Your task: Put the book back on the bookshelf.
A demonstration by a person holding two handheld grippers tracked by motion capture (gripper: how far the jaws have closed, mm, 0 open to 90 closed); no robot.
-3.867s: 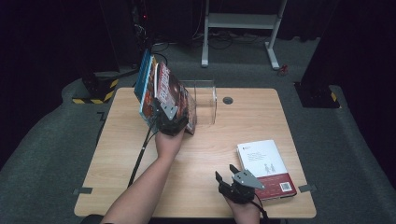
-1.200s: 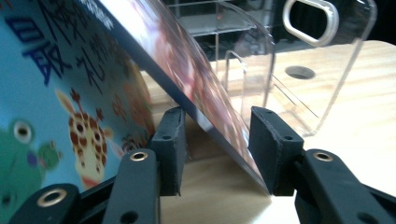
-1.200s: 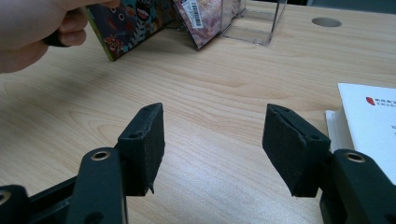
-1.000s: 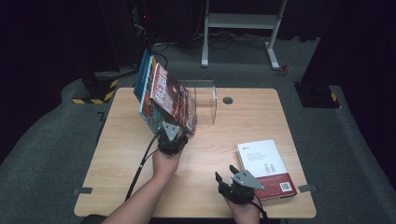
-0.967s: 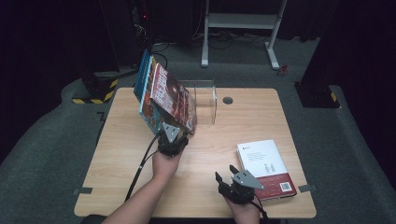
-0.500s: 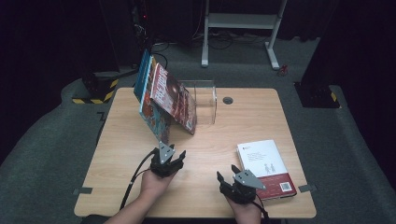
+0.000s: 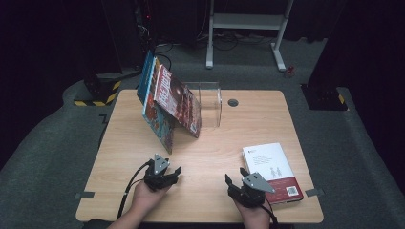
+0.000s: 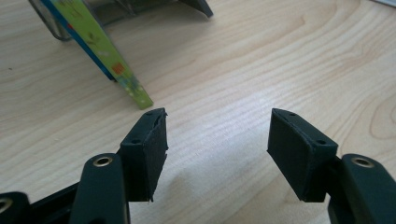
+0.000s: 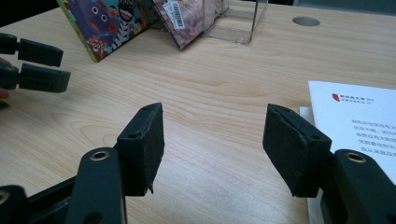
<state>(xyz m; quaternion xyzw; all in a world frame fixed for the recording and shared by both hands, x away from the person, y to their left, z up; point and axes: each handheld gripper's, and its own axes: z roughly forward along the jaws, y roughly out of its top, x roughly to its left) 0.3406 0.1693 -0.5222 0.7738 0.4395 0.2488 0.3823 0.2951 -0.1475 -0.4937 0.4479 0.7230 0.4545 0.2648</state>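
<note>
Several colourful books (image 7: 169,102) lean to the right against a clear acrylic stand (image 7: 210,102) at the back of the table. My left gripper (image 7: 171,174) hovers low over bare wood near the front edge, well short of the books. Its jaws have just been opening, and in the left gripper view my left gripper (image 8: 218,116) has nothing between them; a green-edged book (image 8: 112,60) stands ahead. My right gripper (image 7: 235,177) rests open by the near left corner of a white book with a red band (image 7: 272,169). In the right gripper view my right gripper (image 9: 215,112) holds nothing.
The wooden table (image 7: 258,119) has a round cable hole (image 7: 233,102) behind the stand. The white book (image 9: 355,121) lies flat at the front right. My left gripper (image 9: 37,65) shows at the left of the right gripper view. Dark floor surrounds the table.
My left gripper has drawn back from the leaning books toward the table's front edge and come lower, its jaws wider apart. The books stay leaning in the stand. The right gripper has not moved.
</note>
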